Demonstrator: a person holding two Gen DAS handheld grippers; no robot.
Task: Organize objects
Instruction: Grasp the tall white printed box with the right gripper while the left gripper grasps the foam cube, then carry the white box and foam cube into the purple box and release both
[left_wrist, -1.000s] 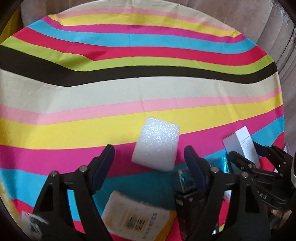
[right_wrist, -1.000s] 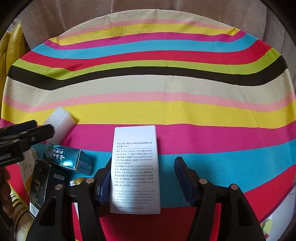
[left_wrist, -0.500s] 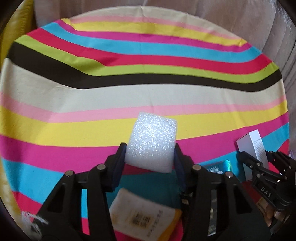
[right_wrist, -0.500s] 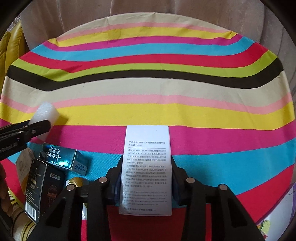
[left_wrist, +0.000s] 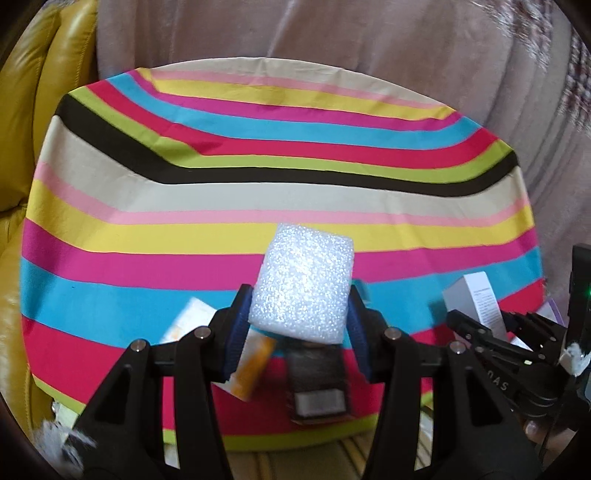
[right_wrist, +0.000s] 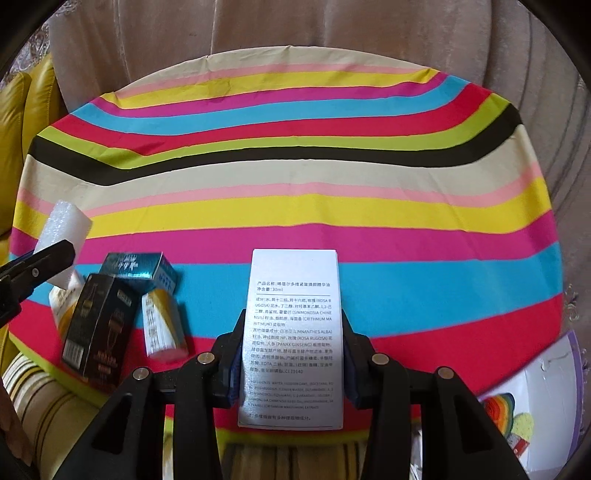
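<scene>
The left tool (left_wrist: 300, 314) is clamped on a foam block (left_wrist: 303, 280), white, pebbly and glinting, roughly cubic with soft corners; the blue pads press its two sides and it sits lifted clear of the bench (left_wrist: 258, 206). The right tool (right_wrist: 291, 354) grips a white box (right_wrist: 291, 332), a tall flat carton with crisp edges and a matt face covered in fine print, held by its long sides above the bench's near edge.

The bench is covered in smooth cloth with wavy stripes of pink, yellow, blue, red, green, black and cream. Its far half is bare, bounded by a pale ribbed velvety drape (right_wrist: 332, 33) behind and a yellow leather seat (left_wrist: 33, 110) on the left.

The rest crowd the near left corner in the right view: a glossy black box (right_wrist: 98, 332) standing upright, a shiny teal box (right_wrist: 138, 269) lying just behind it, and a white-and-yellow box (right_wrist: 162, 325) lying beside it, all close to the edge. In the left view another yellow carton (left_wrist: 255, 365) lies under the foam.
</scene>
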